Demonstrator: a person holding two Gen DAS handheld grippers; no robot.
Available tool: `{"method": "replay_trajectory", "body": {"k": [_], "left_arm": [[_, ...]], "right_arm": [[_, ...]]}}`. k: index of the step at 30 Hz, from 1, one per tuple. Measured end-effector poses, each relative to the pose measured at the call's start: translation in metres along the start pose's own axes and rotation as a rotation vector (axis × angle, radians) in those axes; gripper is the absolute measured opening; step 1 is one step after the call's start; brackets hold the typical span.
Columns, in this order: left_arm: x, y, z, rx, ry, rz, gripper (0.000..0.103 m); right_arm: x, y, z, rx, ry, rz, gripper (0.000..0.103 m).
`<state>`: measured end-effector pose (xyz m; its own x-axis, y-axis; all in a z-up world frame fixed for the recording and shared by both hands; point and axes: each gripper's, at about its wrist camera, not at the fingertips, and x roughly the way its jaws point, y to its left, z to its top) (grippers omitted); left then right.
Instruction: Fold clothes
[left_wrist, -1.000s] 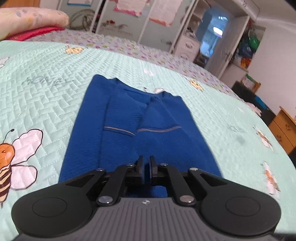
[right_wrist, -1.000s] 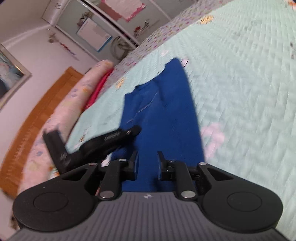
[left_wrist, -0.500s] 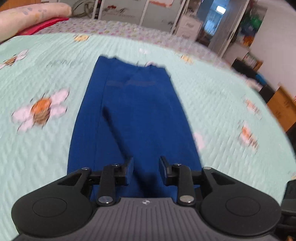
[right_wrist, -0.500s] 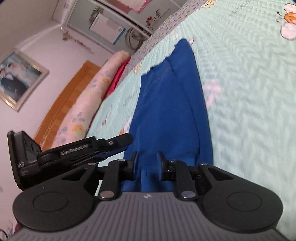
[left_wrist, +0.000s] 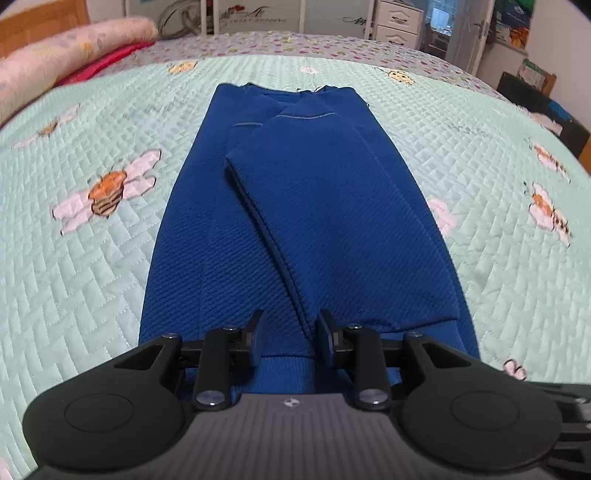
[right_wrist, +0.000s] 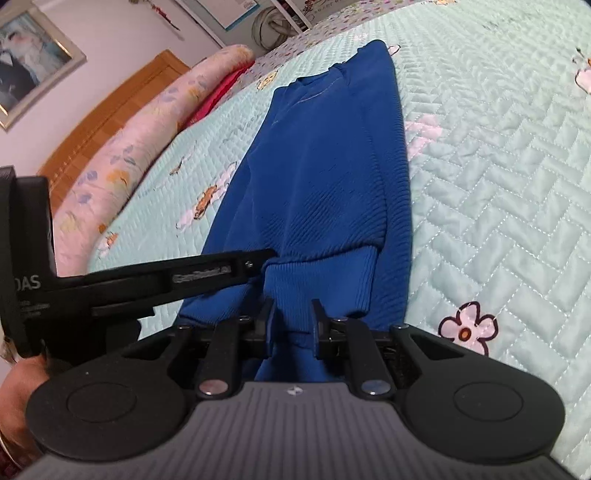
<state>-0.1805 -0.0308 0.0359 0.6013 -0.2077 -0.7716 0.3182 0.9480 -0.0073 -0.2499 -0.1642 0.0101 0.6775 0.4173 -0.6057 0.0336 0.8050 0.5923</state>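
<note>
On the left, the left gripper (left_wrist: 290, 338) hovers low over the near end of the blue sweater (left_wrist: 306, 221), its jaws parted to a moderate gap with the ribbed hem lying between and beneath them; the pads do not press on the cloth, so it grips nothing. The sweater lies flat and lengthwise on the mint quilted bedspread (left_wrist: 92, 277), folded into a long narrow strip, with one sleeve laid along its top and its collar at the far end toward the pillow (left_wrist: 66, 48). A bee motif (left_wrist: 107, 192) sits on the quilt just left of the garment. Further right, the right gripper (right_wrist: 291, 325) stands at the same near end, over the right corner of the hem; its jaws are closing, with a fold of the ribbed hem between them, though the pads do not yet clearly pinch it. In the right wrist view the left gripper (right_wrist: 258, 258) reaches in from the left edge, its tip touching the sweater (right_wrist: 332, 166) beside the cuff. Compared with a second ago, the left jaws were shut and now stand apart, the left gripper has drawn back along the sweater to its near hem, and the right gripper has dropped closer to the cloth.
</note>
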Motion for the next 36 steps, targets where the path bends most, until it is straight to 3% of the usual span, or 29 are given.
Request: {"method": "replay_trajectory", "body": {"k": [4, 8, 13, 27, 32, 34, 36], "left_arm": [[0.0, -0.006, 0.0, 0.034, -0.003, 0.023, 0.033], [0.002, -0.01, 0.0, 0.059, -0.001, 0.041, 0.033], [0.004, -0.012, -0.001, 0.079, -0.003, 0.05, 0.033], [-0.009, -0.006, 0.016, 0.028, 0.033, 0.035, 0.033], [-0.032, -0.008, 0.024, 0.008, -0.03, -0.046, 0.033], [-0.025, -0.01, 0.019, 0.008, 0.009, -0.074, 0.033], [-0.013, -0.007, 0.008, -0.013, 0.038, -0.082, 0.036]], "right_arm": [[-0.01, 0.006, 0.003, 0.003, 0.033, -0.014, 0.018], [-0.03, 0.022, 0.008, -0.086, -0.04, -0.051, 0.018], [-0.001, 0.003, 0.003, -0.081, 0.061, -0.103, 0.013], [-0.007, 0.013, 0.011, -0.101, 0.101, -0.123, 0.013], [-0.025, 0.02, 0.02, -0.107, 0.05, -0.072, 0.015], [-0.029, 0.018, 0.022, -0.115, 0.018, -0.08, 0.016], [-0.022, 0.007, 0.02, -0.082, 0.044, -0.077, 0.015]]}}
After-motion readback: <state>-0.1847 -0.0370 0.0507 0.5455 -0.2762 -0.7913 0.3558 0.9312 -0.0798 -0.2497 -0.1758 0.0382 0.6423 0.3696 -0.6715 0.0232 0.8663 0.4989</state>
